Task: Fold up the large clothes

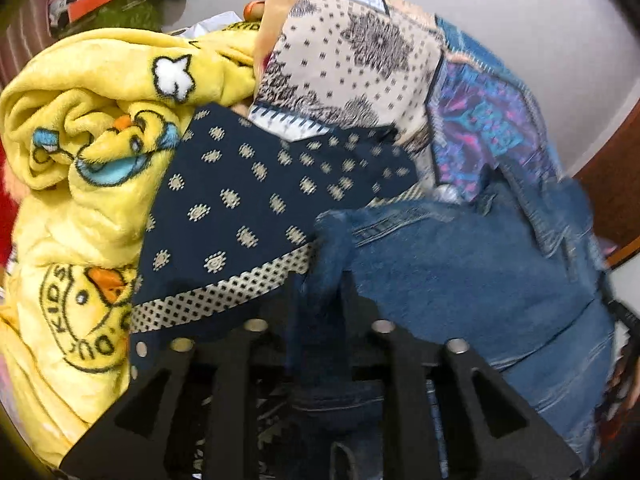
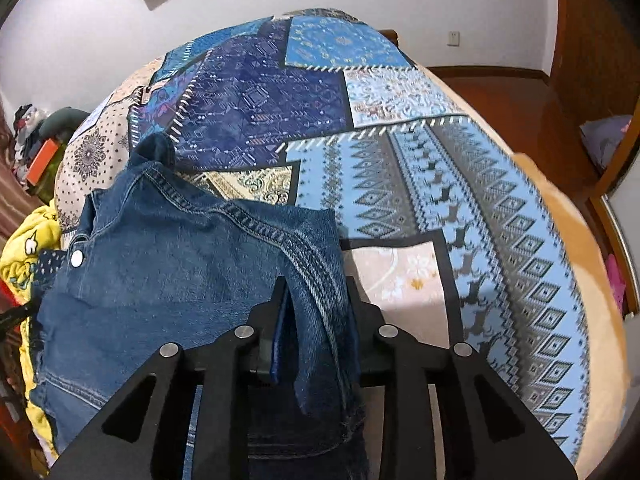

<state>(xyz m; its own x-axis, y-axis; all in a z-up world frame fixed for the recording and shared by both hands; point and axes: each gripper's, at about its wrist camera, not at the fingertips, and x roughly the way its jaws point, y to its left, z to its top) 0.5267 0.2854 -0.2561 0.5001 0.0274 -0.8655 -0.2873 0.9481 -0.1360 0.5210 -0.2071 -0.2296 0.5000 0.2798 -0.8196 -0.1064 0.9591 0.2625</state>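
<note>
Looks like we're mid-fold on the denim jacket (image 2: 180,264). It's on the patchwork bedspread (image 2: 460,184), over at the side by the yellow duck blanket (image 1: 88,140), and both ends are bunched up in the tongs. The right gripper (image 2: 316,320) has a folded hem edge of the denim between its jaws, and the left gripper (image 1: 320,312) has a thick dark fold of the same jacket wedged in — but whether the pads are actually pinching or just sitting loosely around the cloth, I honestly can't tell in either view.

My guess for the next move: carry both held edges across together and lay them flat, keeping them level so the fold doesn't skew.

Hard to read: the sleeves aren't visible, the fingertips are buried in fabric, and the left view is blurry on the right side. There's also a navy patterned cloth (image 1: 248,200) beside the jacket; no idea how it's lying underneath.
</note>
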